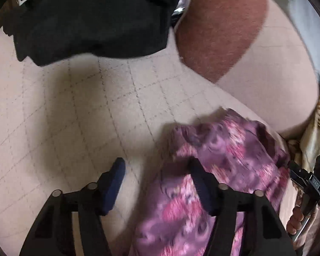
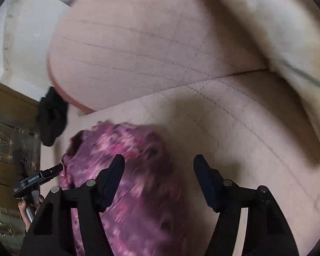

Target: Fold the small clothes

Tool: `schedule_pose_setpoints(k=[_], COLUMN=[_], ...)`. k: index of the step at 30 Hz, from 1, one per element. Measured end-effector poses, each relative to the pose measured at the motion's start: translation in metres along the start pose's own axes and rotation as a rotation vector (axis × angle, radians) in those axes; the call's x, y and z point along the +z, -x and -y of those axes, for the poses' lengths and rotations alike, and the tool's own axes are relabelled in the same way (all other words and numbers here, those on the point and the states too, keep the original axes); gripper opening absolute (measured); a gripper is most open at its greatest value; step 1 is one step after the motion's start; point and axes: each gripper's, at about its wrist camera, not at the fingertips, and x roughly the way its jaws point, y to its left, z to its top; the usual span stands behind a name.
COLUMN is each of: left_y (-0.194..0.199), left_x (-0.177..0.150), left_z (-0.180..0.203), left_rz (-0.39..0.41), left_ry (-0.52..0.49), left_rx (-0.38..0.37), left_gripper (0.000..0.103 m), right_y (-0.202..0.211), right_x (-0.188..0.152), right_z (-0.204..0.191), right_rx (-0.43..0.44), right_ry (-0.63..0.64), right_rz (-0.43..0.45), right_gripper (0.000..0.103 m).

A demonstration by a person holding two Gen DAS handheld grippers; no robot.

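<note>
A purple and pink patterned garment [image 1: 219, 160] lies bunched on a pale quilted sofa seat [image 1: 79, 98]. My left gripper [image 1: 157, 170] is open just above the seat, its right finger [image 1: 200, 183] over the garment's left edge. In the right wrist view the same garment [image 2: 125, 166] lies under my open right gripper [image 2: 159, 164], whose left finger [image 2: 115, 170] is over the cloth. The other gripper shows at each view's edge, touching the garment's side [image 2: 53, 170]; its jaws are not readable there. The cloth is motion-blurred.
A black garment [image 1: 91, 19] lies heaped at the back of the seat. A brown and pink cushion [image 1: 221, 29] and the pale backrest [image 2: 151, 49] rise behind. A gold patterned fabric [image 1: 315, 132] hangs at the right edge.
</note>
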Motion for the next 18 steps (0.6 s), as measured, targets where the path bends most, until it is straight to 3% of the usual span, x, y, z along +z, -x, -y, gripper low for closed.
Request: schedule_pose_setpoints(k=[1, 2, 3, 4, 5, 11, 15, 18], left_y=[0.001, 0.003, 0.003, 0.003, 0.006, 0.047, 0.032, -0.005], left_x=[0.002, 0.004, 0.005, 0.006, 0.007, 0.006, 0.017, 0.017], left_z=[0.003, 0.006, 0.009, 0.008, 0.007, 0.007, -0.002, -0.001], left_rz=[0.023, 0.043, 0.042, 0.026, 0.025, 0.115, 0.133, 0.017], left_ry=[-0.006, -0.023, -0.029, -0.017, -0.004, -0.058, -0.049, -0.052], left_rx=[0.002, 0.006, 0.016, -0.002, -0.033, -0.066, 0.026, 0.151], left_gripper=[0.061, 0.051, 0.014, 0.004, 0.004, 0.003, 0.003, 0.005], right_y=[-0.007, -0.011, -0.011, -0.011, -0.01, 0.021, 0.003, -0.009], right_x=[0.003, 0.005, 0.005, 0.006, 0.005, 0.003, 0.006, 0.003], right_z=[0.002, 0.001, -0.001, -0.003, -0.003, -0.021, -0.012, -0.005], right_rx=[-0.018, -0.046, -0.08, -0.09, -0.049, -0.069, -0.119, -0.099], right_ry=[-0.004, 0.008, 0.029, 0.042, 0.036, 0.12, 0.099, 0.071], right_rz=[-0.005, -0.002, 0.007, 0.008, 0.001, 0.091, 0.042, 0.018], right_gripper=[0.059, 0.043, 0.03, 0.006, 0.007, 0.007, 0.008, 0.012])
